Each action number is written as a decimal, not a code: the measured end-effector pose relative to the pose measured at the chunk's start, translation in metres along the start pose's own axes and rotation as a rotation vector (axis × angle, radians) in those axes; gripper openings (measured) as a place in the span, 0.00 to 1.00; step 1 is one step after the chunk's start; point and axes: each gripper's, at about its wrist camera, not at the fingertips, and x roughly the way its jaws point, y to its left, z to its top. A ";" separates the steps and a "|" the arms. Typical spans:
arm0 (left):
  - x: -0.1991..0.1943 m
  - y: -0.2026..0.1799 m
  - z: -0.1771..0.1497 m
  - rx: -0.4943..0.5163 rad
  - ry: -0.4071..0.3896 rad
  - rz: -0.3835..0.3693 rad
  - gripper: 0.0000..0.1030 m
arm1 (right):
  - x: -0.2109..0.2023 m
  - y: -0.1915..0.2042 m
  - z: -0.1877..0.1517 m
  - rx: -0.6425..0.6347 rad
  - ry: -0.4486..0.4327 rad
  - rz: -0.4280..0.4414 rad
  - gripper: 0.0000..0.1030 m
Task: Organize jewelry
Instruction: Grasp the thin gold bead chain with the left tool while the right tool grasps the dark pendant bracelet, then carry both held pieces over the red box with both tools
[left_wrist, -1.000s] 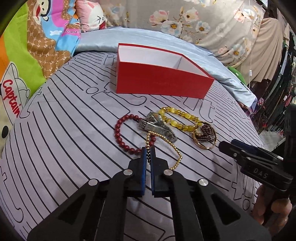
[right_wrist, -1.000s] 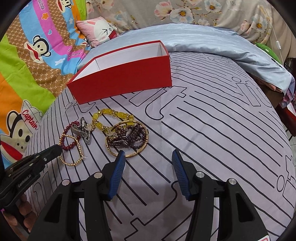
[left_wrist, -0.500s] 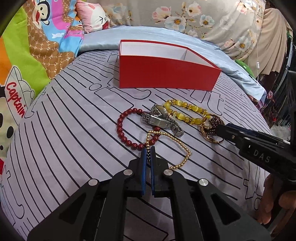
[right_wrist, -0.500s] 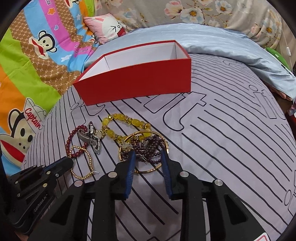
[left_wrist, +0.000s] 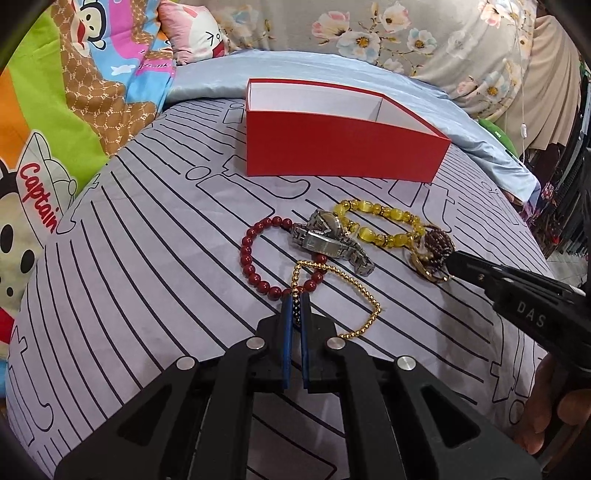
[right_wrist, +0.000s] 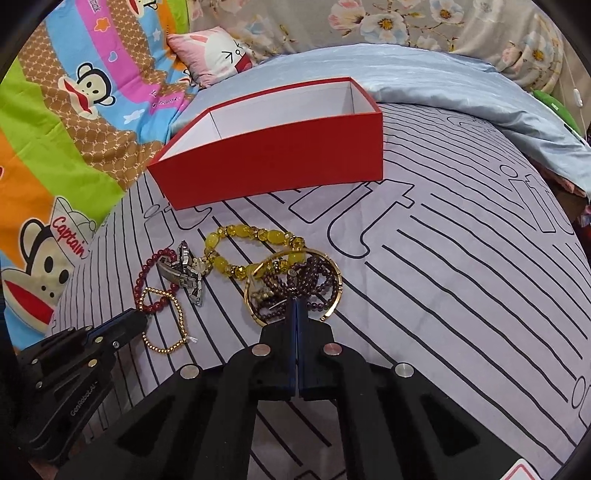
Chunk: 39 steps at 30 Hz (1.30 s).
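A red open box (left_wrist: 343, 147) with a white inside stands on the striped grey sheet, also in the right wrist view (right_wrist: 273, 162). In front of it lie a red bead bracelet (left_wrist: 251, 262), a silver watch (left_wrist: 328, 243), a yellow bead bracelet (left_wrist: 384, 225), a gold bead chain (left_wrist: 354, 291) and a gold bangle tangled with dark purple beads (right_wrist: 295, 284). My left gripper (left_wrist: 295, 299) is shut on the gold bead chain. My right gripper (right_wrist: 297, 308) is shut on the purple beads inside the bangle.
A light blue quilt (right_wrist: 443, 81) lies behind the box. Cartoon-print bedding (left_wrist: 55, 122) runs along the left, with a pink pillow (right_wrist: 218, 55) and floral cushions (left_wrist: 406, 37) at the back. The bed edge drops off at the right (left_wrist: 535, 229).
My right gripper moved forward to the bangle and closed from wide open onto the purple beads. My left gripper stayed shut on the gold chain and shifted slightly.
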 end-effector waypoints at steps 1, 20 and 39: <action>-0.001 0.000 0.001 -0.001 -0.001 0.000 0.03 | -0.002 -0.001 0.000 0.004 -0.002 0.007 0.01; -0.029 -0.008 0.020 -0.007 -0.063 -0.023 0.03 | -0.057 -0.016 0.011 0.064 -0.127 0.028 0.01; -0.060 -0.013 0.076 0.015 -0.181 -0.001 0.03 | -0.070 -0.011 0.037 0.035 -0.182 0.065 0.01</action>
